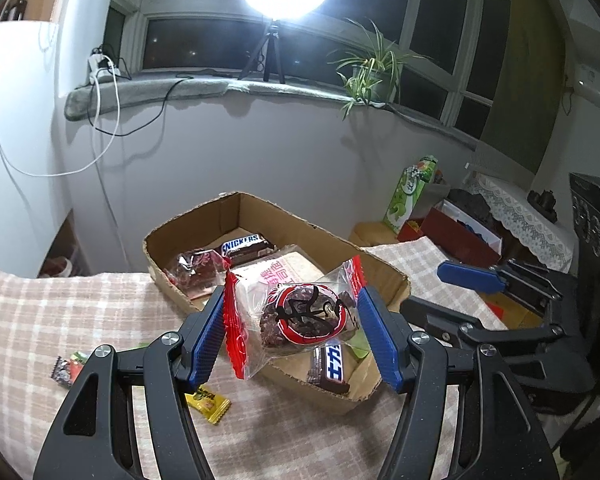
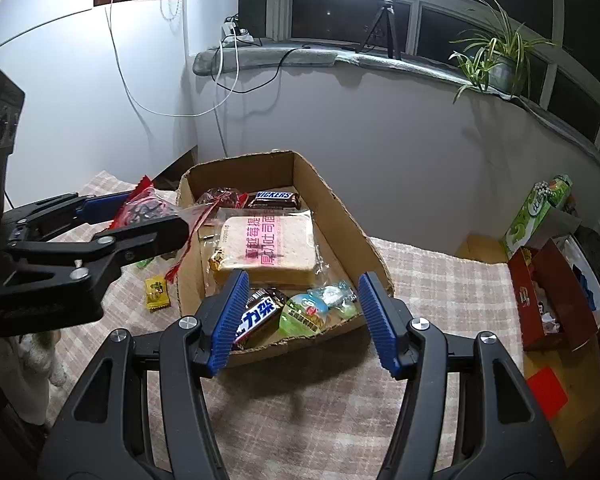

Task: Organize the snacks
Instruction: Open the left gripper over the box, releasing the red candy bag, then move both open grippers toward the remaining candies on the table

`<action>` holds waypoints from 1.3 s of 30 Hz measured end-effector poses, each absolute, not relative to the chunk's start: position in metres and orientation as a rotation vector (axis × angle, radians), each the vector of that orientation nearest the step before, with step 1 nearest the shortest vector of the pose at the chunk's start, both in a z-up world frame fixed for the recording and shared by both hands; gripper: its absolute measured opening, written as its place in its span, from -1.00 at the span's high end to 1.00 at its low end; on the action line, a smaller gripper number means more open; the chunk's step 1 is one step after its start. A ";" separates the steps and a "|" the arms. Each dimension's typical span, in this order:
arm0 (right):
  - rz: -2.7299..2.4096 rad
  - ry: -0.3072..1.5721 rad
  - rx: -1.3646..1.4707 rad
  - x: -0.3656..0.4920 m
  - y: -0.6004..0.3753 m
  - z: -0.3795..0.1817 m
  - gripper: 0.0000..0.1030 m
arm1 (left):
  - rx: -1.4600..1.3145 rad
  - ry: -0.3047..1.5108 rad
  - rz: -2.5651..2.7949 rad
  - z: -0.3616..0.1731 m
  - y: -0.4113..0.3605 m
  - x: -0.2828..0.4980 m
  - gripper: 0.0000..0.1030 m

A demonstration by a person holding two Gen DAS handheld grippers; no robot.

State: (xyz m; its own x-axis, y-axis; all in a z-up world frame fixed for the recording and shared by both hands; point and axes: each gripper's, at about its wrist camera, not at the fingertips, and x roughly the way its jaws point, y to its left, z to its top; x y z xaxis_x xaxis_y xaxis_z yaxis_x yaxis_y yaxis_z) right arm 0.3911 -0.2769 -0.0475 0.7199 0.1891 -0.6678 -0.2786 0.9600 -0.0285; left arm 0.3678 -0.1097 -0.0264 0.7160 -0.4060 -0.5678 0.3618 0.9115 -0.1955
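Note:
My left gripper (image 1: 290,328) is shut on a clear, red-edged packet with a dark cake (image 1: 300,316) and holds it in the air over the left rim of the cardboard box (image 1: 396,276). The packet also shows in the right wrist view (image 2: 148,208). The box (image 2: 340,216) holds a Snickers bar (image 2: 274,198), a bread packet (image 2: 270,248), a second chocolate bar (image 2: 258,318), a green jelly cup (image 2: 304,314) and a dark wrapped cake (image 1: 194,268). My right gripper (image 2: 300,316) is open and empty, just above the box's near end.
A yellow candy (image 2: 157,292) and a small dark candy (image 1: 66,368) lie on the checked cloth (image 2: 440,300) left of the box. A red box (image 2: 556,296) and a green carton (image 2: 536,212) stand at the right. A wall and window sill are behind.

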 end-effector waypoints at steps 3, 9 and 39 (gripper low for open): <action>0.255 0.728 -0.124 0.391 -0.281 -0.050 -0.16 | -0.074 0.659 -0.422 -0.029 -0.112 0.372 -0.36; 0.251 0.731 -0.113 0.392 -0.285 -0.053 -0.16 | -0.066 0.657 -0.414 -0.029 -0.114 0.372 -0.43; 0.381 0.736 -0.124 0.362 -0.225 -0.049 -0.17 | -0.174 0.625 -0.270 -0.018 -0.009 0.356 -0.43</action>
